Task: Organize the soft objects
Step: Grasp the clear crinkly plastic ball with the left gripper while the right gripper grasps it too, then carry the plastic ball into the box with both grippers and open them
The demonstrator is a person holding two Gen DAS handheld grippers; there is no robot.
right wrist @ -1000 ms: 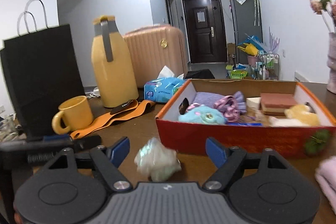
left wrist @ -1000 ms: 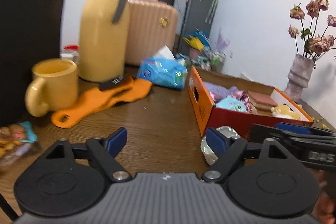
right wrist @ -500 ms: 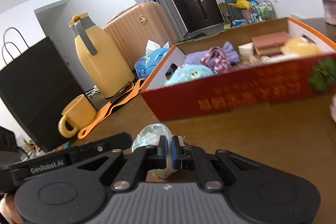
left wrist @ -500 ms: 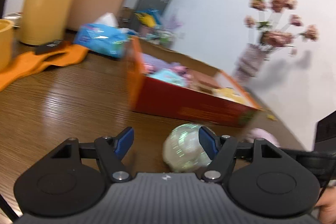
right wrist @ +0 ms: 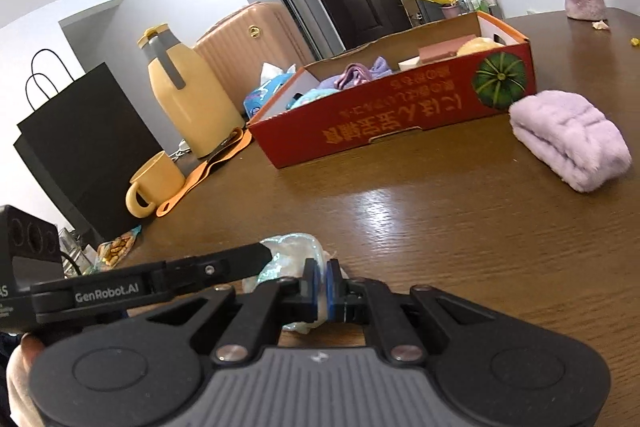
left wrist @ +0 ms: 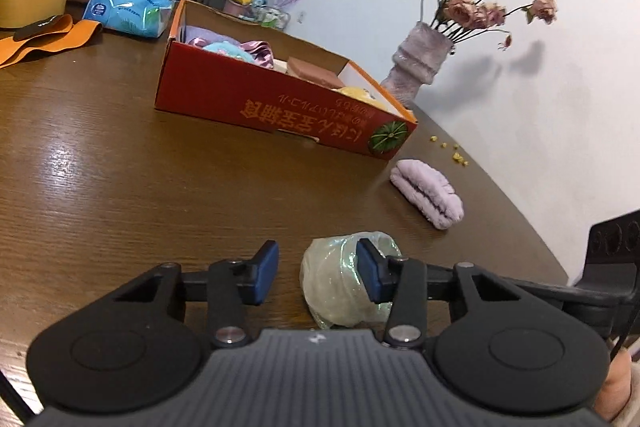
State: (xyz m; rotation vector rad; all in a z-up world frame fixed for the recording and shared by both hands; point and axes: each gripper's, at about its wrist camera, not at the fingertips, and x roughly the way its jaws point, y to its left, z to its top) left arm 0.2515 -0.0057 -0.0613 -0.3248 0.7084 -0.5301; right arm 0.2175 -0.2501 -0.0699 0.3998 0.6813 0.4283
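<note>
A crumpled, shiny pale-green bag (left wrist: 334, 283) lies on the brown table (left wrist: 120, 187) close in front of both grippers. My left gripper (left wrist: 318, 275) straddles it with its jaws closing. The right pad touches the bag and the left pad stands a little apart. My right gripper (right wrist: 321, 285) has its pads pressed together on a thin fold of the bag (right wrist: 290, 253). One left gripper finger (right wrist: 240, 263) reaches the bag from the left. A folded lilac fluffy cloth (left wrist: 428, 193) (right wrist: 568, 139) lies by the red cardboard box (left wrist: 260, 103) (right wrist: 400, 115), which holds several soft items.
A fuzzy vase (left wrist: 416, 67) with dried roses stands behind the box near the wall. At the far left are a yellow jug (right wrist: 188, 99), yellow mug (right wrist: 154, 185), orange strap (left wrist: 44, 35), blue tissue pack (left wrist: 128, 9), black paper bag (right wrist: 80, 147) and a snack packet (right wrist: 116, 247).
Both grippers came down onto the pale-green bag. The right gripper went from open to shut on its edge. The left jaws narrowed around it while the left view swung right.
</note>
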